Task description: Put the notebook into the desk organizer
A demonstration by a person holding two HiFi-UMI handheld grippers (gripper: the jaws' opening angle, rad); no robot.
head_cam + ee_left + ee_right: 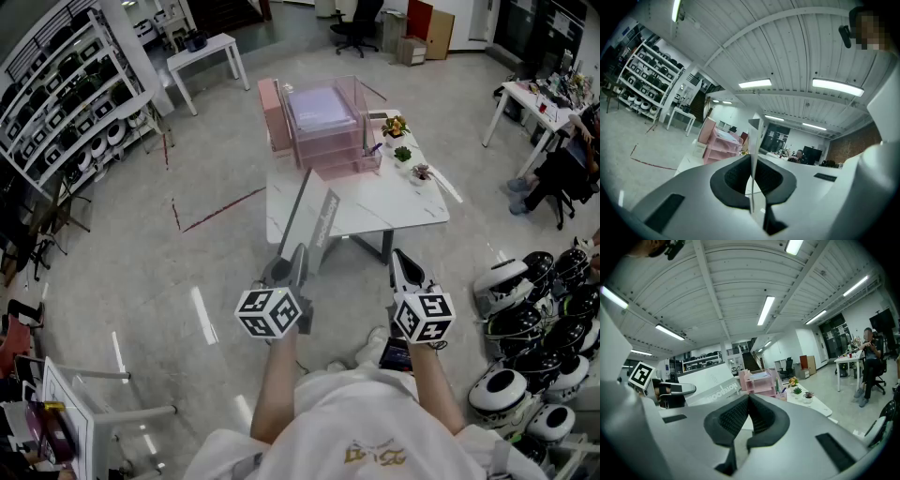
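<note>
My left gripper (297,257) is shut on the lower edge of a thin grey-white notebook (314,217), which stands upright over the near edge of the white table (394,208). In the left gripper view the notebook (754,140) shows edge-on, pinched between the dark pads of that gripper (753,165). The pink desk organizer (323,127), with stacked clear trays, stands at the table's far end, well beyond the notebook. My right gripper (402,259) hangs beside the left one, shut, with nothing in it. Its own view shows the gripper (749,401), the notebook (705,383) and the organizer (759,379).
Three small potted plants (404,153) stand right of the organizer. Several white helmets (525,309) lie on the floor at the right. Shelving (66,103) lines the left wall, with a small white table (202,52) behind. A seated person (561,169) is at far right.
</note>
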